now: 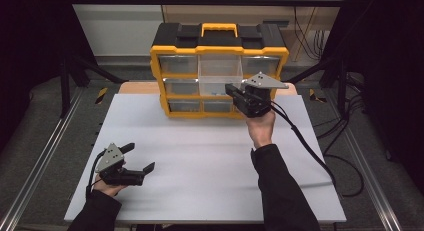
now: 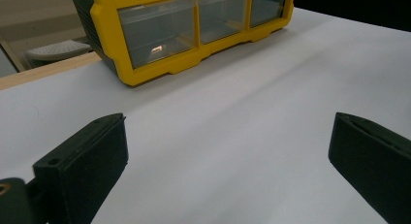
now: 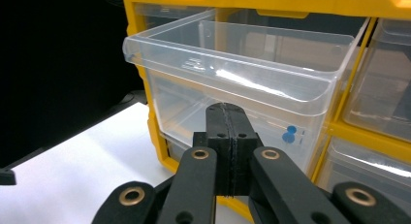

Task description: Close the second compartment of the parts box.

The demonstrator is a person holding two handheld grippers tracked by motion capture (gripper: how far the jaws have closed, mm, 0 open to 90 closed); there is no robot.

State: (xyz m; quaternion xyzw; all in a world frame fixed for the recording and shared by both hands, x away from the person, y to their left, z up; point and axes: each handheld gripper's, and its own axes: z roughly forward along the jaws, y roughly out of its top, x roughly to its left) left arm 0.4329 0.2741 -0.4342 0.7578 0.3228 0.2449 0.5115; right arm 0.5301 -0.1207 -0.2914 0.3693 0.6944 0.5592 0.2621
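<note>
Closed right fingers (image 3: pixel 228 132) sit just before the pulled-out clear drawer (image 3: pixel 242 73) of the yellow organizer (image 1: pixel 218 71), gripping nothing. Left fingers (image 1: pixel 137 158) stand open above the white table (image 1: pixel 200 166), well apart from it.

White tabletop board (image 1: pixel 200 161): flat, rectangular, bare across its near half. Wooden table edge (image 1: pixel 135 87): narrow strip showing beyond the board's far left side. Metal rails (image 1: pixel 40 156): one along each side of the table, running near to far. Grey floor (image 1: pixel 45 106): left and right of the table. Black cables (image 1: pixel 310 41): hanging at far right, against the pale back wall (image 1: pixel 120 31).
</note>
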